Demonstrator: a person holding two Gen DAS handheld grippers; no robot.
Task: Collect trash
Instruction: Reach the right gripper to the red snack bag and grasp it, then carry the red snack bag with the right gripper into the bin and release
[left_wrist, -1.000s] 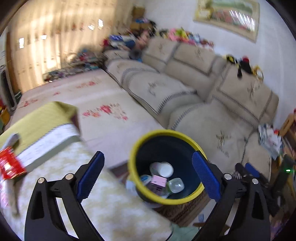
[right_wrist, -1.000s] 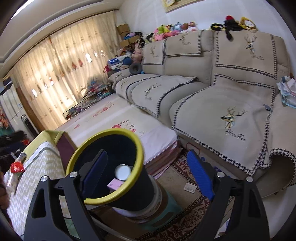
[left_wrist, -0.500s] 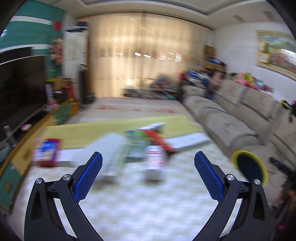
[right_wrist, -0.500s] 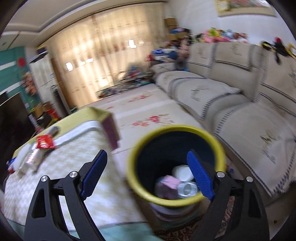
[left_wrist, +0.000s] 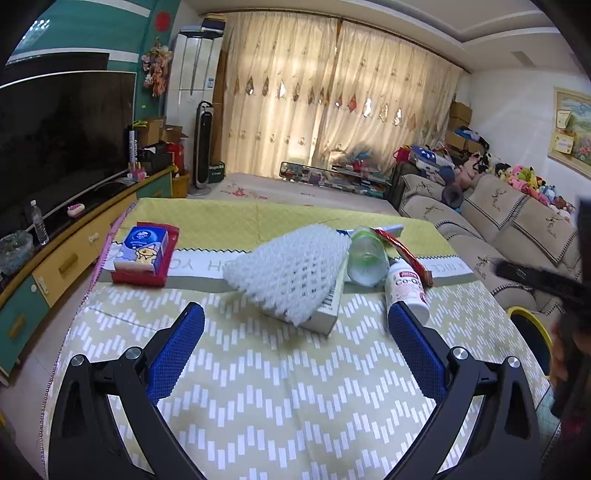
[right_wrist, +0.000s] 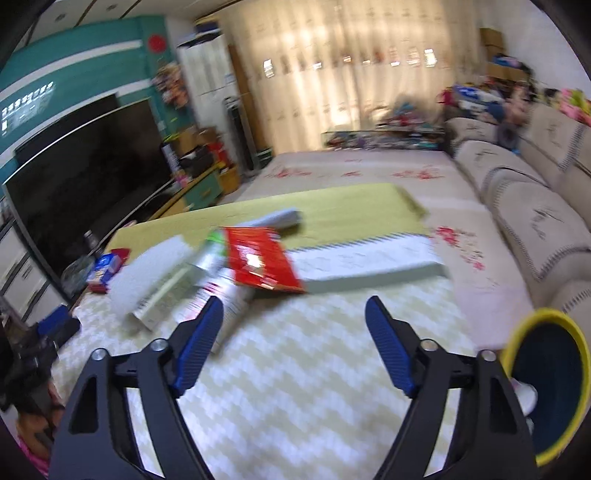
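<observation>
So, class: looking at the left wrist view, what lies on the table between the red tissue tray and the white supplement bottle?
In the left wrist view, between the tray and the bottle lies a white foam net draped over a carton, with a clear cup beside it.

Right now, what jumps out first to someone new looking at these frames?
A heap of trash mid-table: white foam net draped over a box, a white bottle beside it, a red wrapper on top. The yellow-rimmed bin stands off the table's right edge. Both claws, left and right, are open and empty.

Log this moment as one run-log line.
left gripper: open, empty | right gripper: open, empty, jaws just closing | trash: foam net, bottle, wrapper on table | bin: right
</observation>
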